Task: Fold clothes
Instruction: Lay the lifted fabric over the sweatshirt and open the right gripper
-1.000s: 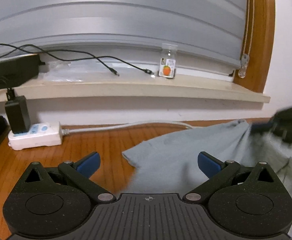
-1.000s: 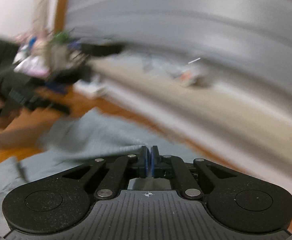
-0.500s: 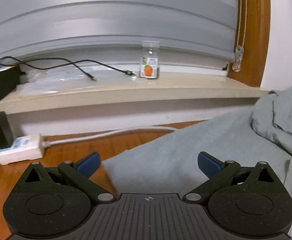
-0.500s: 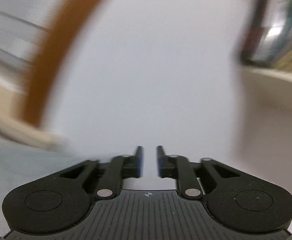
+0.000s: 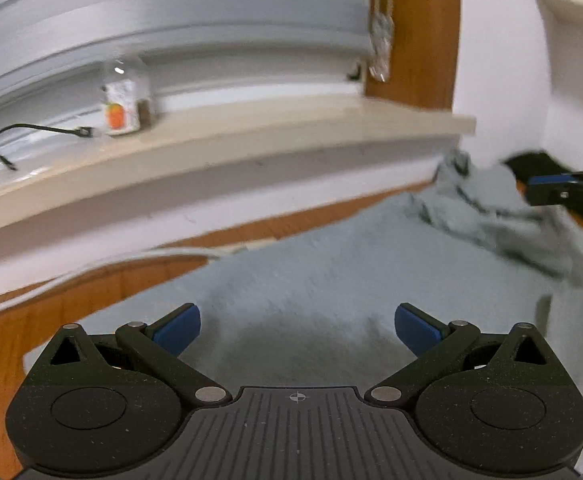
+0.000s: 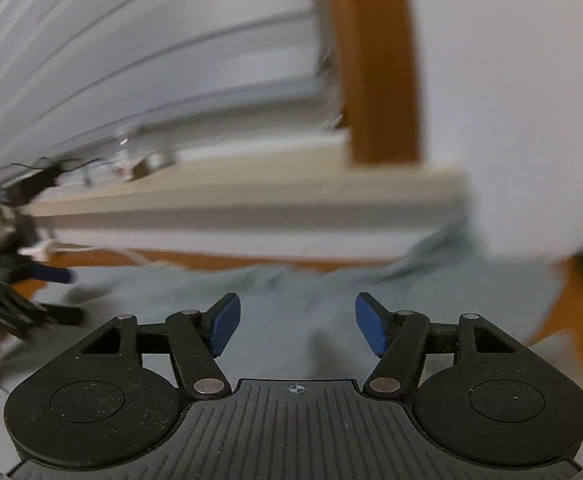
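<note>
A light grey garment (image 5: 351, 264) lies spread on the wooden table (image 5: 103, 284), bunched up at its far right end (image 5: 487, 204). My left gripper (image 5: 297, 326) is open and empty, low over the garment's left part. My right gripper (image 6: 297, 326) is open and empty above the garment (image 6: 275, 300). The right gripper also shows at the right edge of the left wrist view (image 5: 571, 190), next to the bunched cloth. The left gripper shows blurred at the left edge of the right wrist view (image 6: 15, 284).
A beige window sill (image 5: 251, 136) runs along the wall behind the table, with a small clear jar (image 5: 125, 98) and a black cable (image 5: 31, 134) on it. A white cord (image 5: 103, 264) lies on the table. A wooden window frame (image 5: 415, 32) stands at the right.
My right gripper has opened and let go of the garment, and swung back over it. My left gripper has moved right and closer over the cloth, which now lies more spread out.
</note>
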